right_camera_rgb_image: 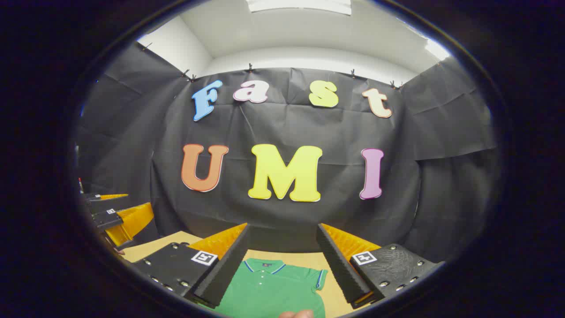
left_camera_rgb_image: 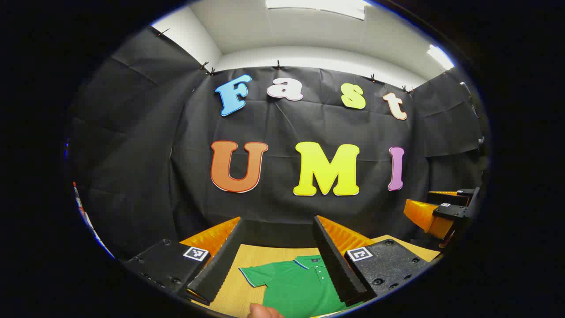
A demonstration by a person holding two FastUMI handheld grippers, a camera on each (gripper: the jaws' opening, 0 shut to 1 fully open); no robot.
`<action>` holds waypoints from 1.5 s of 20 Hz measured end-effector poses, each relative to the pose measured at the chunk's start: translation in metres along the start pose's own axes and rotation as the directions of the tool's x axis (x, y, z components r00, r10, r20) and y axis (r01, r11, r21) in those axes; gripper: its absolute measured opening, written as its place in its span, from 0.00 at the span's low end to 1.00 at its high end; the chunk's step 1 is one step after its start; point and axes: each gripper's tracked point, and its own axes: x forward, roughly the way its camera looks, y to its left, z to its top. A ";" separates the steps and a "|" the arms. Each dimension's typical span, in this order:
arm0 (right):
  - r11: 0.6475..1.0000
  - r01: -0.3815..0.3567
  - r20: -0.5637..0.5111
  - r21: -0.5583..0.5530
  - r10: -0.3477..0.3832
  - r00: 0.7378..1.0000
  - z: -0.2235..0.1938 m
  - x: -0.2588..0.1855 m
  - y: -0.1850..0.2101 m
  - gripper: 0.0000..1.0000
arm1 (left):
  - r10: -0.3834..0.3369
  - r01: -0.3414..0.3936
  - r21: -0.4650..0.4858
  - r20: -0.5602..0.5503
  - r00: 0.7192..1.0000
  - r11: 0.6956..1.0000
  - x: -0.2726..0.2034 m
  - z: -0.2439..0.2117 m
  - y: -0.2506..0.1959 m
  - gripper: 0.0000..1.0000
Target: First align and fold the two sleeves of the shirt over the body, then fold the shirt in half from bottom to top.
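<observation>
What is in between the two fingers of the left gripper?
In the left gripper view, the green polo shirt lies flat on the wooden table below the wide-open left gripper. Nothing is held between the fingers.

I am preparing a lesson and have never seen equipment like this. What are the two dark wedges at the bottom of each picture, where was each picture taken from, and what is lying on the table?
There is no robot arm here. A person holds a two-finger claw in each hand, and a wide-angle camera rides on each claw, looking forward along its fingers. The wedges are those fingers. One picture comes from the left claw, the other from the right claw. Both stand open and hold nothing. On the wooden table lies a green polo shirt, spread flat with its collar toward the wall and one short sleeve out to the side in each view. In each view the other claw appears at the edge.
</observation>
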 end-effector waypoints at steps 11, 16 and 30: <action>1.000 0.006 -0.002 -0.001 -0.006 1.000 -0.003 0.005 -0.015 0.95 | 0.013 -0.013 0.012 -0.009 1.000 1.000 0.004 -0.001 -0.004 0.98; 1.000 0.024 0.002 0.002 -0.024 1.000 -0.004 0.005 -0.027 0.95 | 0.003 -0.003 0.025 -0.002 1.000 1.000 0.006 0.002 -0.012 0.98; 0.995 0.024 -0.063 -0.095 -0.030 0.998 -0.036 0.043 -0.066 0.95 | -0.001 0.002 0.018 -0.045 0.999 1.000 0.018 -0.016 -0.019 0.98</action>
